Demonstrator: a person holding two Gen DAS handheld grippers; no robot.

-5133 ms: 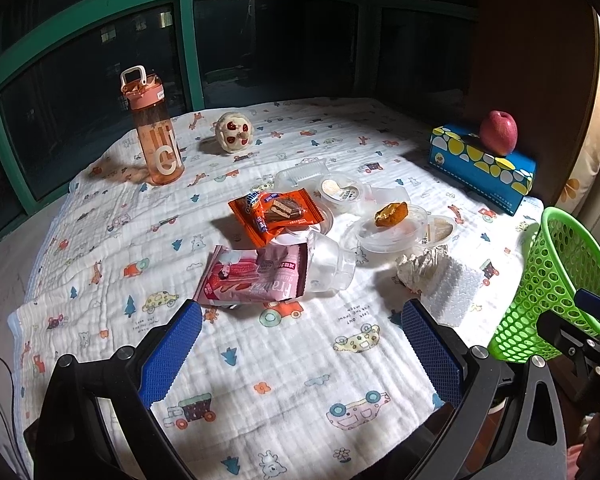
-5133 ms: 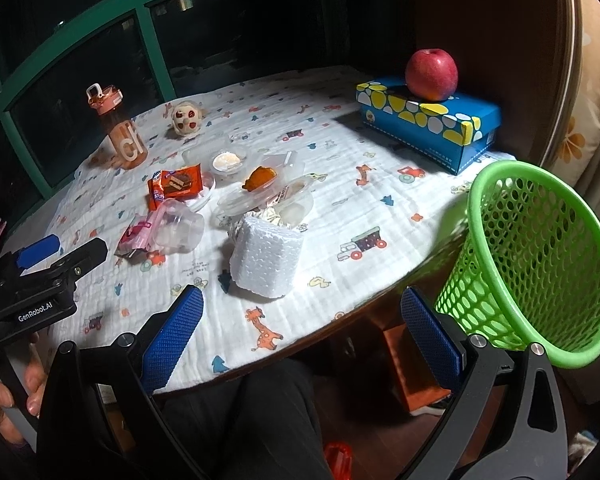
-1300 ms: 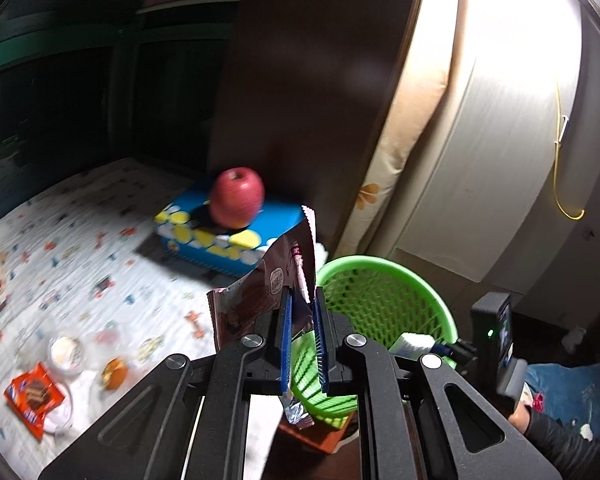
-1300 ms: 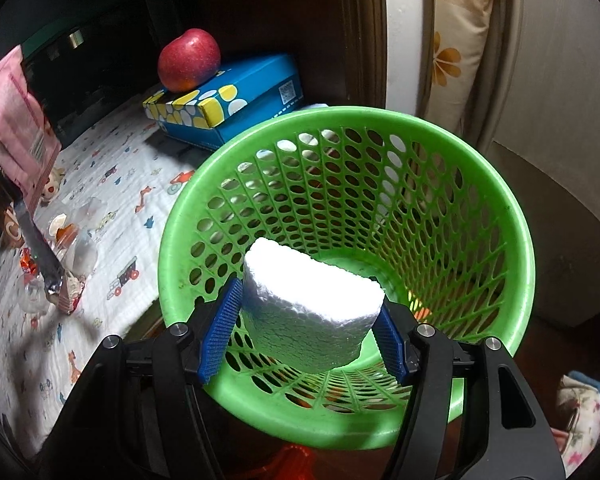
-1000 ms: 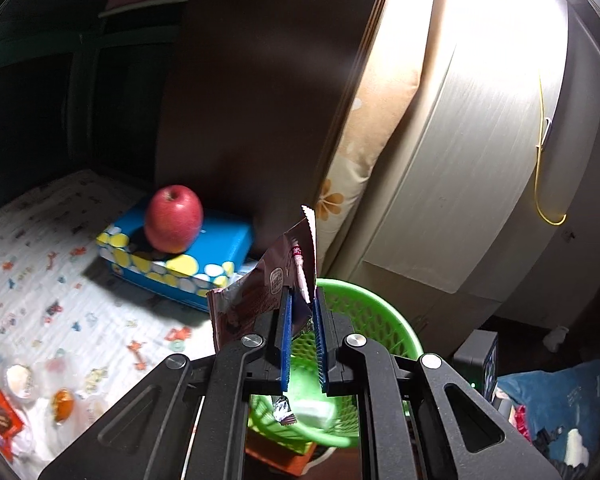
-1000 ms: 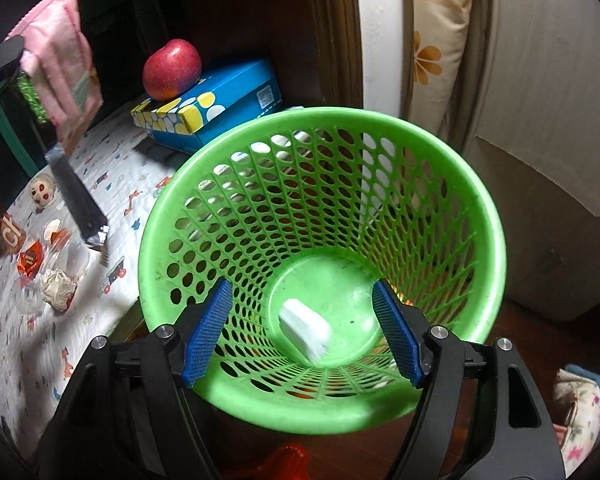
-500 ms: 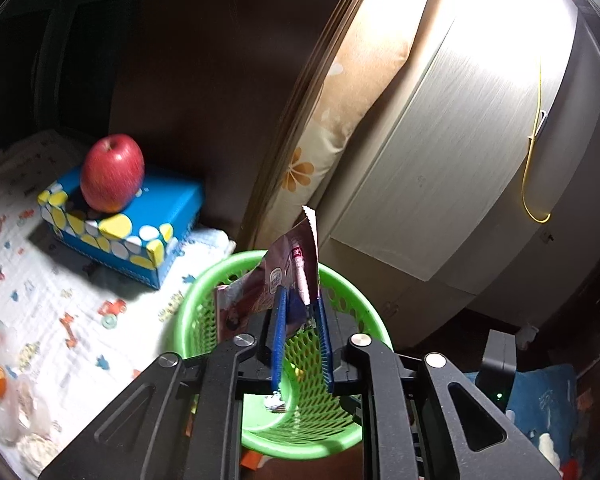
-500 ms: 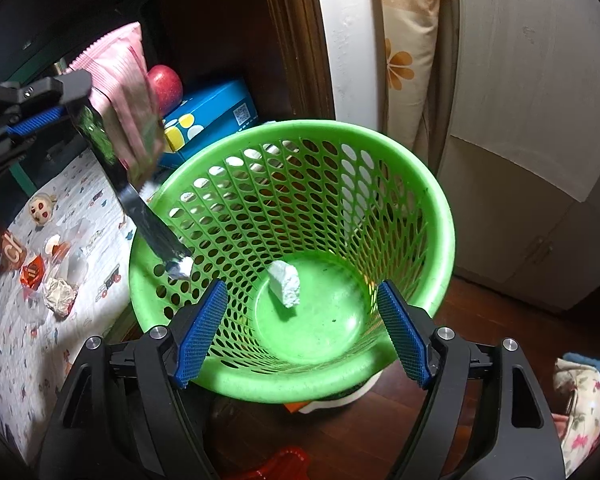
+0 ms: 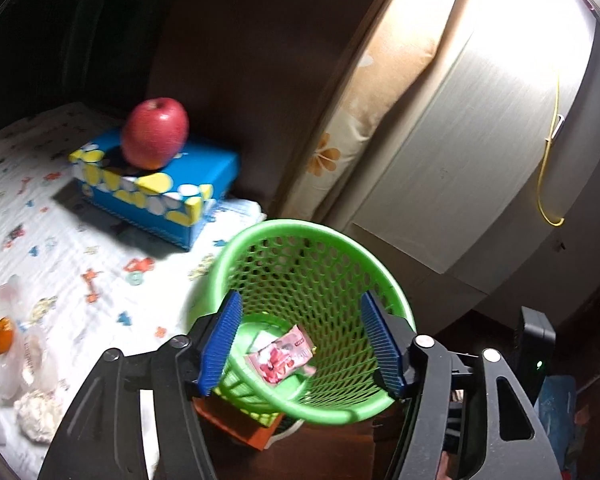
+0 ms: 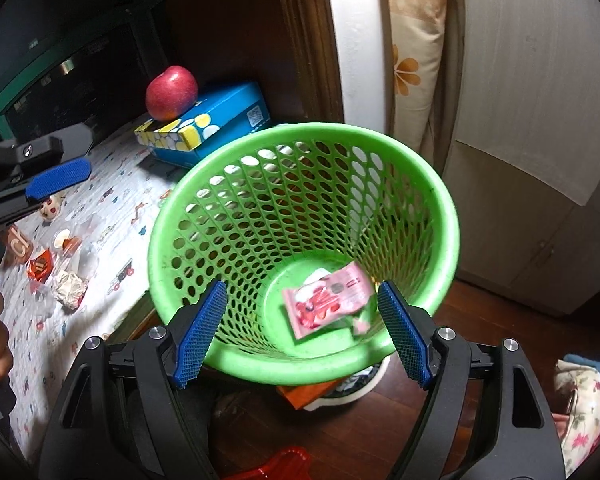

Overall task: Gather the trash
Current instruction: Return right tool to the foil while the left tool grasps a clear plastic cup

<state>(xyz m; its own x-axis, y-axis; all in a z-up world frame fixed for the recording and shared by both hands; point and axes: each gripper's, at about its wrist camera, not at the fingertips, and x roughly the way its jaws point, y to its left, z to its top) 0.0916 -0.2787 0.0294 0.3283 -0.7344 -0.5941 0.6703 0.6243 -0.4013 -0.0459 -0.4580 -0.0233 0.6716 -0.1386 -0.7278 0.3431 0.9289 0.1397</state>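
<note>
Pink crumpled snack wrapper (image 10: 327,301) with red print, lying on the floor of the green mesh basket (image 10: 440,208), below and between the blue pads of the right gripper (image 10: 302,334), jaws spread and empty, left gripper (image 9: 300,344) likewise spread wide above the basket rim.

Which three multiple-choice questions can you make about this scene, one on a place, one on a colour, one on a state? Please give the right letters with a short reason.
1. Where is the pink wrapper?
A. on the table
B. inside the basket
C. in a gripper

2. What colour is the basket?
A. green
B. blue
C. white

3. How is the left gripper?
A. shut on the wrapper
B. shut on nothing
C. open

Answers:
1 B, the wrapper lies at the basket's bottom.
2 A, its mesh wall and rim are green.
3 C, its blue pads stand wide apart, holding nothing; the right gripper is open too.
</note>
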